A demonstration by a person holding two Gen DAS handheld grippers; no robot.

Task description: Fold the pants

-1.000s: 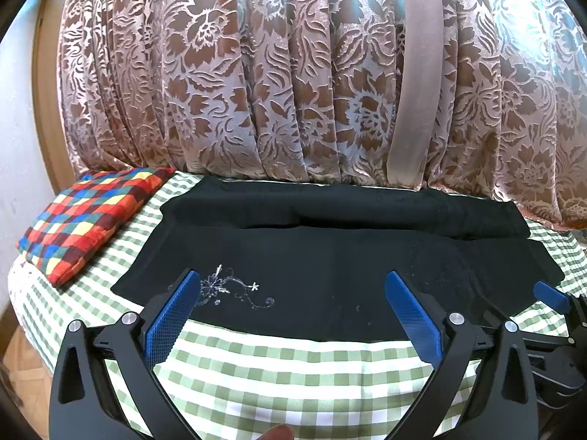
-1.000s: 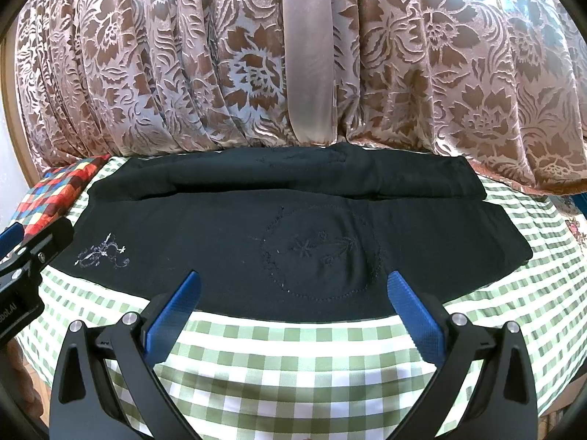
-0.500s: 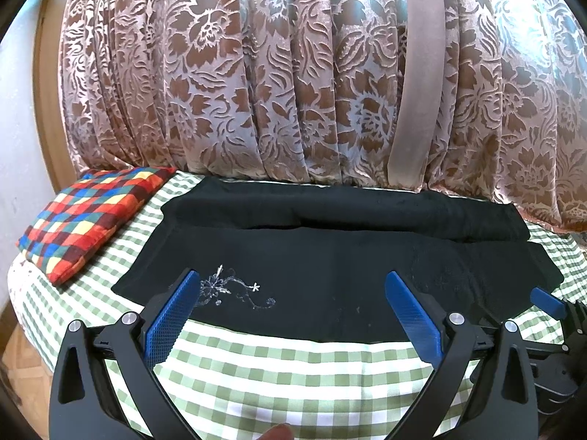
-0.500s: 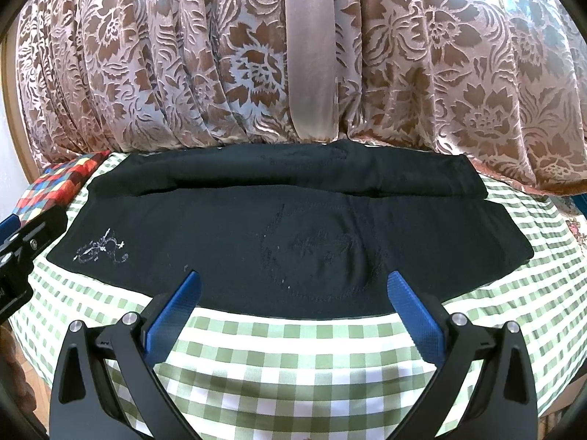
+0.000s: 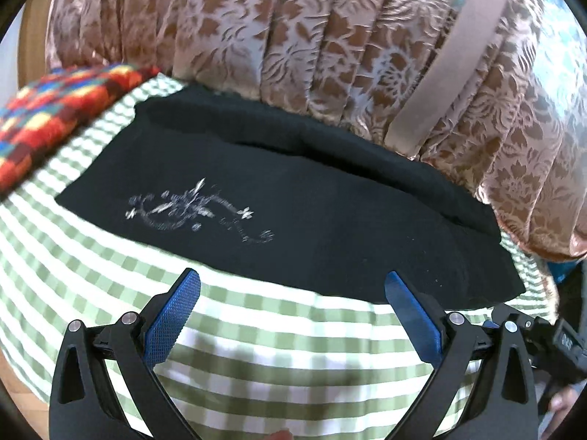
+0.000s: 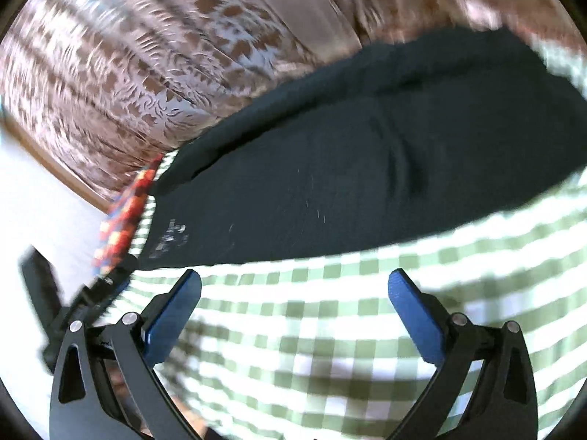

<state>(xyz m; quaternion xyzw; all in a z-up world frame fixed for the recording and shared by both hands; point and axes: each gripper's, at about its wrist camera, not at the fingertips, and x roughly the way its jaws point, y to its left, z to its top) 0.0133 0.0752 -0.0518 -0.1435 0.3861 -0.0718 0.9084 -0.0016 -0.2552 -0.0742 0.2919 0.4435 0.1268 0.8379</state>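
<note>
Closer pants (image 5: 293,220), beyond hand-held gripper (image 5: 291,293)

Behind everything, a long shiny pink-brown curtain with a leaf and flower pattern (image 5: 293,36), with a plain beige band (image 5: 451,58) down it. Bright light through its right side. Below, a green and white checked cloth (image 5: 275,348). At the left, a bright checked pillow (image 5: 55,106), a white wall (image 6: 40,198), some wooden floor (image 5: 18,403).
</note>
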